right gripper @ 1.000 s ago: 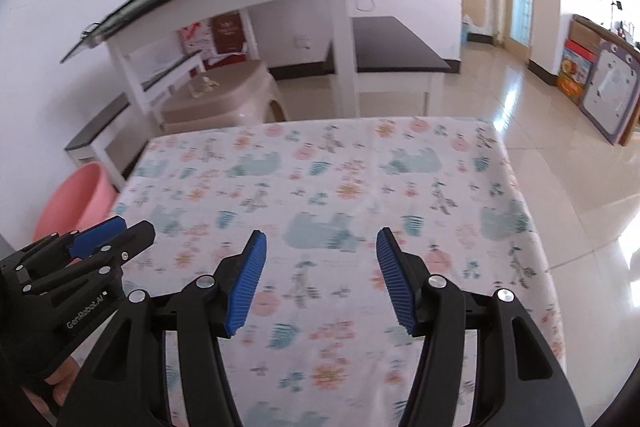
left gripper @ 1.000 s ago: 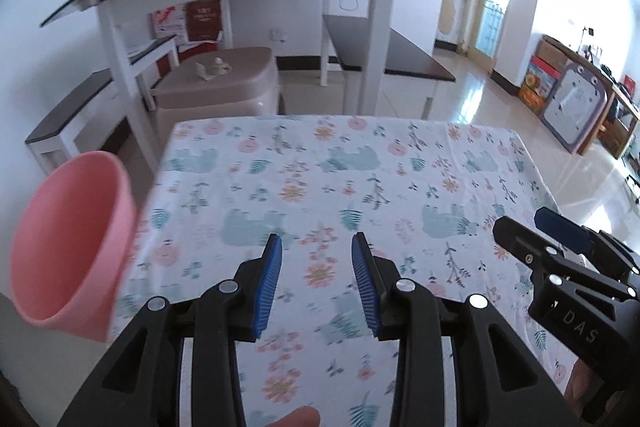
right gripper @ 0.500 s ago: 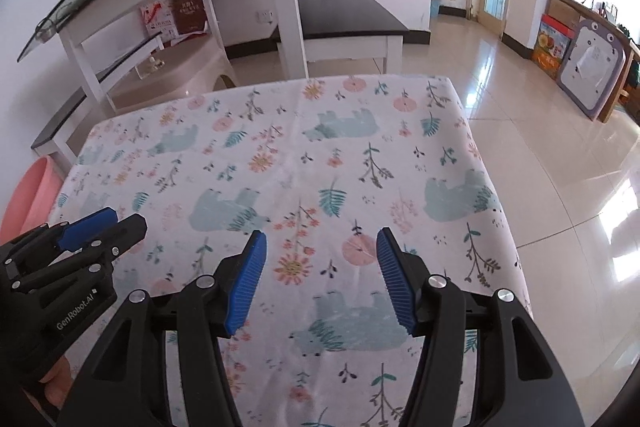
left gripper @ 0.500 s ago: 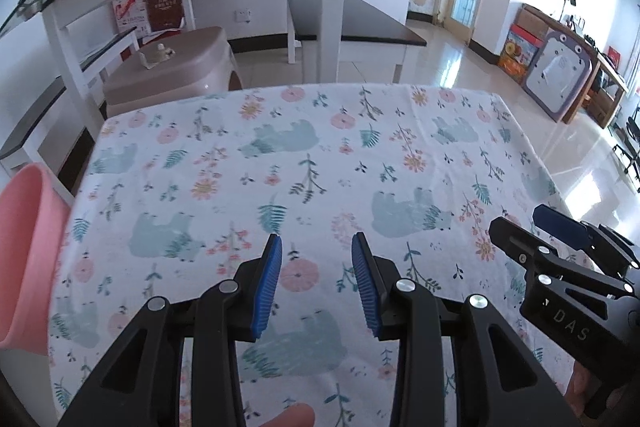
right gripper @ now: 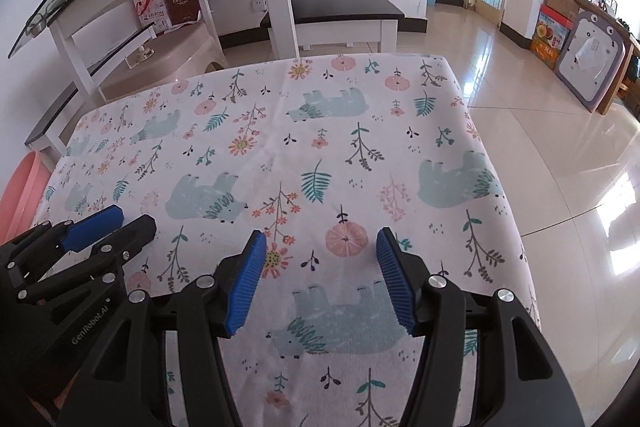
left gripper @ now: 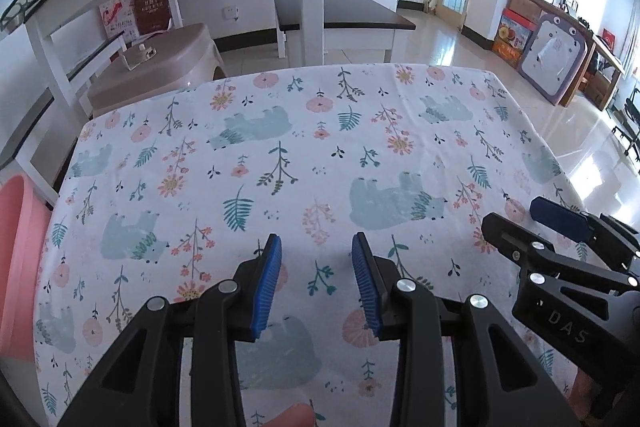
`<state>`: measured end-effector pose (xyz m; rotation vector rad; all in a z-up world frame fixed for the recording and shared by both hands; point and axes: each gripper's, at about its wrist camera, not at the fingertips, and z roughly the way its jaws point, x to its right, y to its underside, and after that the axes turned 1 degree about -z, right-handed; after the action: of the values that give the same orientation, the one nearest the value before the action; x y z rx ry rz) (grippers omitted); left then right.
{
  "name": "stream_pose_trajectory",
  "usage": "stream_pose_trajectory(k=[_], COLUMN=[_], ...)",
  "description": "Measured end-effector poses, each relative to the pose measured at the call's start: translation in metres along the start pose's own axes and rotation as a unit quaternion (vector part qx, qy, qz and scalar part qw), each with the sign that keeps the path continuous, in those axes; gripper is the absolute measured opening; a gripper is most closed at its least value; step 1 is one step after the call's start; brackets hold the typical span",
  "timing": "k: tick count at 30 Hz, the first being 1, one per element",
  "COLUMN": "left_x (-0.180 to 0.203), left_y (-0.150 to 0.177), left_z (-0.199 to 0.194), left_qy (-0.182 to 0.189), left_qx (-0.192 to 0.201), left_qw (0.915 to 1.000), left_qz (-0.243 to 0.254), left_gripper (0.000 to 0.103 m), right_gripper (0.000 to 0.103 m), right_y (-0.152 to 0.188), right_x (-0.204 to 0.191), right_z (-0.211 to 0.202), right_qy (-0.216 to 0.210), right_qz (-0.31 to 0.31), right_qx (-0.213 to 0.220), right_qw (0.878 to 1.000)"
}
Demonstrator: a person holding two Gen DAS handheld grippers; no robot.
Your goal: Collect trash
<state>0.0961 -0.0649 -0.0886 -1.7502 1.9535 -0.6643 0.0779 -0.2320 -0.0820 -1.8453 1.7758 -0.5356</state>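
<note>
Since a second earlier, you had tipped both grippers down toward the floral tablecloth [left gripper: 320, 147]. Your left gripper [left gripper: 316, 281] and right gripper [right gripper: 320, 277] hovered with jaws apart, holding nothing. No trash showed; the pink bin [left gripper: 18, 267] stood beside the table's left edge.

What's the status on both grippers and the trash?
Left gripper open, empty. Right gripper open, empty. No trash visible on the floral-print tablecloth; round pink plastic bin beside its left edge. Nothing in the way.
</note>
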Motion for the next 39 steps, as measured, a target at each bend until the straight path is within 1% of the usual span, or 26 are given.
stream_pose_trajectory(k=[1,4,6,12,23,39], left_x=[0.0007,0.0027,0.0030,0.0070,0.0082,0.0046], left_y=[-0.0001,-0.0004,-0.0004,-0.0006,-0.0010,-0.0007], left_z=[0.0005,0.0014,0.0012,0.0024,0.0039,0.0035], left_qy=[0.001,0.001,0.001,-0.005,-0.013,-0.011], left_qx=[0.000,-0.001,-0.001,-0.002,-0.003,-0.004], left_qw=[1.0000,1.0000,1.0000,1.0000,0.9999,0.9999], left_qz=[0.000,0.000,0.001,0.006,0.007,0.001], left_gripper=[0.040,0.042,0.043,0.045,0.045,0.048], right_gripper=[0.058,0.060,0.063,0.065,0.065,0.066], right_y=[-0.0003,-0.0004,-0.0006,-0.0005,-0.0010,-0.0004], right_x=[0.0008,-0.0008,-0.0023,-0.0071,-0.0075,-0.0066], right_z=[0.0003,0.0009,0.0017,0.0034,0.0031,0.0032], right_qy=[0.001,0.003,0.003,0.012,0.018,0.018], right_qz=[-0.001,-0.006,-0.010,-0.022,-0.023,-0.023], right_qx=[0.000,-0.002,-0.003,-0.007,-0.008,-0.008], right_qw=[1.000,1.000,1.000,1.000,1.000,1.000])
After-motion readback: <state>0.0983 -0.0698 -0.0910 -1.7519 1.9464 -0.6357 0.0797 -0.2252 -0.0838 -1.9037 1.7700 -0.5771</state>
